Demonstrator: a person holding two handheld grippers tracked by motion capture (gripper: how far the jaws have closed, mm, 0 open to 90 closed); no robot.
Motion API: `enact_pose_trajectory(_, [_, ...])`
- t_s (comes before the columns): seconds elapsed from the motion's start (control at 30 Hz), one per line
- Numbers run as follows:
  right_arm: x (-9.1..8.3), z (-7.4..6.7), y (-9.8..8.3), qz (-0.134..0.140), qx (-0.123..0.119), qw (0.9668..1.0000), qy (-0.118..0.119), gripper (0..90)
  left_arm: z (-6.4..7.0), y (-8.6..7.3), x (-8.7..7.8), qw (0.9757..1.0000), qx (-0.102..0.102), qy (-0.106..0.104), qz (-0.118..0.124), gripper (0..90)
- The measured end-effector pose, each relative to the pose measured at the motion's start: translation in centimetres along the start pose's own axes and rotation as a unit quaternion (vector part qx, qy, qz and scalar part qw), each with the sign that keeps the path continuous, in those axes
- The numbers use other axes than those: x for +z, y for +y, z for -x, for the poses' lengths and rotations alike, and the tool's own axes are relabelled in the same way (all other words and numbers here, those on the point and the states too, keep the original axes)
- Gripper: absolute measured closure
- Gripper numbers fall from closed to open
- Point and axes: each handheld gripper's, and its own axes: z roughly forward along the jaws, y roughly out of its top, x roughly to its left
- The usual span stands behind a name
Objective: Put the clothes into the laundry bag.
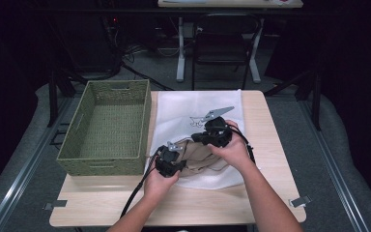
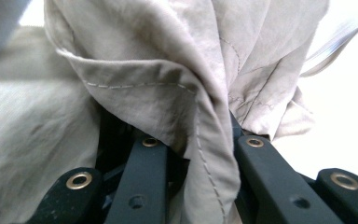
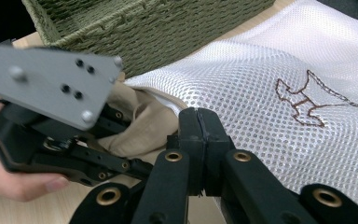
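The person's left hand (image 1: 158, 182) is gripping the black two-jaw left gripper (image 2: 196, 140), whose jaws are pinching a fold of beige stitched cloth (image 2: 168, 93); the right hand (image 1: 232, 147) is holding the black right gripper (image 3: 199, 122), jaws pressed fully together. Both forearms are reaching in side by side.

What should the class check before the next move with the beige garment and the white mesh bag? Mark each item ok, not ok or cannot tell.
1. Left gripper has a fold of the beige garment between its fingers: ok.
2. Right gripper has its fingers closed together: ok.
3. Right gripper has pinched the edge of the mesh bag: cannot tell.
4. Garment is fully inside the mesh bag: not ok, part of it bunches out at the bag's edge.
5. Green basket stands upright beside the bag, open side up: ok.
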Motion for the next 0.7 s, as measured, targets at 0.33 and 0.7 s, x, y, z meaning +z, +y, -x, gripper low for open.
enact_pose_trajectory(0.33, [0.1, -0.1, 0.0, -0.001, 0.0, 1.0, 0.001, 90.0, 0.0, 1.4, -0.9, 0.9996, -0.018, -0.018, 0.015, 79.8])
enact_pose_trajectory(0.7, [0.3, -0.2, 0.0, -0.001, -0.002, 1.0, 0.005, 90.0, -0.7, 3.7, -0.7, 0.9979, -0.054, -0.029, 0.02, 79.8])
